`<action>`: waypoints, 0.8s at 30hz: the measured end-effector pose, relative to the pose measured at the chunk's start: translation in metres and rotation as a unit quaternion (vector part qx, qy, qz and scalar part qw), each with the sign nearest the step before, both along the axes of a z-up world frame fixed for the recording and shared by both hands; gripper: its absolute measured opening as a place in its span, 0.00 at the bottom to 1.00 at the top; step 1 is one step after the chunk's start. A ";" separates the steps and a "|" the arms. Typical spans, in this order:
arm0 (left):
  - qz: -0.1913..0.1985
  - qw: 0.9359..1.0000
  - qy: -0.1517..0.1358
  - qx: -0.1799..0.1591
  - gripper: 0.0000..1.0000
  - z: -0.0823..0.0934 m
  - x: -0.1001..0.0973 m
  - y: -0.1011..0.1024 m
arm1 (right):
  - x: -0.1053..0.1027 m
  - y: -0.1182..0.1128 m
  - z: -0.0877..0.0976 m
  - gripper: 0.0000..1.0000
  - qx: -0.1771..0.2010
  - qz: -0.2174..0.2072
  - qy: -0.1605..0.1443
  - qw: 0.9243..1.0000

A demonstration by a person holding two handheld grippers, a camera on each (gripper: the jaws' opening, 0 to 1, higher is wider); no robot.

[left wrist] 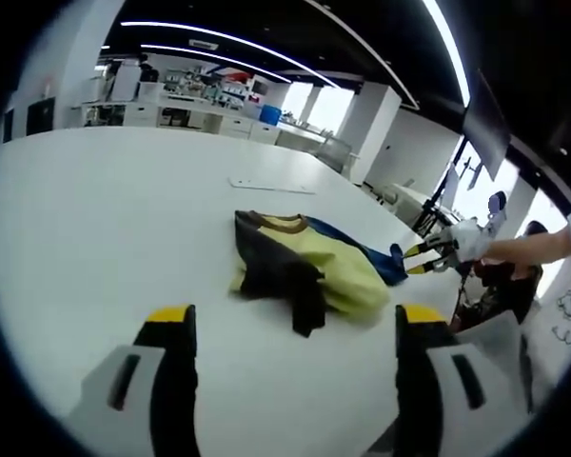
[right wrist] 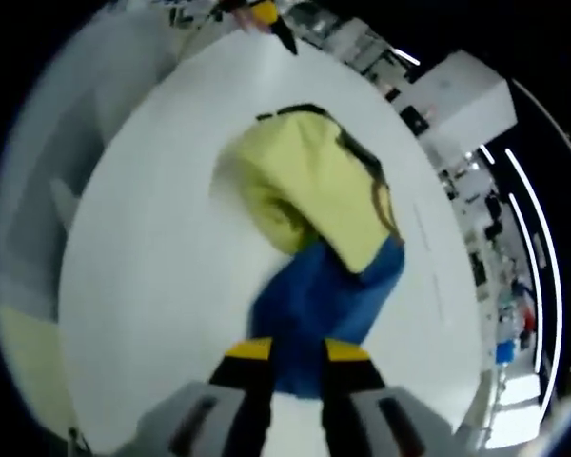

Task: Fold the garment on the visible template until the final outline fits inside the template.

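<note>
The garment point(left wrist: 305, 267) lies bunched at frame centre on the counter point(left wrist: 95, 209). Left gripper point(left wrist: 290, 328) jaws wide open, empty. Right gripper point(right wrist: 297, 357) jaws narrow over the blue edge; whether they pinch it, I cannot tell. A pull may drag the whole heap.

Long white ceiling light strips point(left wrist: 228, 40) and far windows point(left wrist: 330, 107) light the hall brightly. The right gripper view is motion-blurred; fisheye edges bend strongly.
</note>
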State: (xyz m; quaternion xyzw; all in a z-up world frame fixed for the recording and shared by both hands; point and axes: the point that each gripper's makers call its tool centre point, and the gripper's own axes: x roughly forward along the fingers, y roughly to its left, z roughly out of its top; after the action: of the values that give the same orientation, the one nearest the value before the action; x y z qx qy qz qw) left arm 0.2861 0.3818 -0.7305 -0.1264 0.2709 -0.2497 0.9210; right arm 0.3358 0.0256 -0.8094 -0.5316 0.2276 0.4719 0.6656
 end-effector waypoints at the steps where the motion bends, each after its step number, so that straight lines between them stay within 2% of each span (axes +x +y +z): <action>1: 0.001 1.000 0.001 0.000 0.83 0.000 0.000 0.001 | 0.001 -0.001 0.000 0.09 -0.006 0.001 -0.005 1.000; 10: 0.004 1.000 0.003 -0.001 0.83 -0.001 -0.002 0.003 | 0.002 0.005 -0.003 0.00 -0.006 0.008 -0.009 1.000; 20: 0.004 1.000 0.004 0.000 0.83 -0.001 -0.002 0.003 | 0.007 0.007 -0.002 0.00 -0.004 0.009 -0.021 1.000; 24: 0.002 1.000 0.004 0.001 0.83 -0.001 -0.002 0.001 | 0.008 0.002 0.003 0.00 0.007 -0.011 -0.018 1.000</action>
State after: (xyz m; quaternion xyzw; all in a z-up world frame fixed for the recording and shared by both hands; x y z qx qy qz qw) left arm 0.2843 0.3826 -0.7319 -0.1273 0.2750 -0.2474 0.9203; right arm 0.3439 0.0273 -0.8060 -0.5323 0.2181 0.4568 0.6786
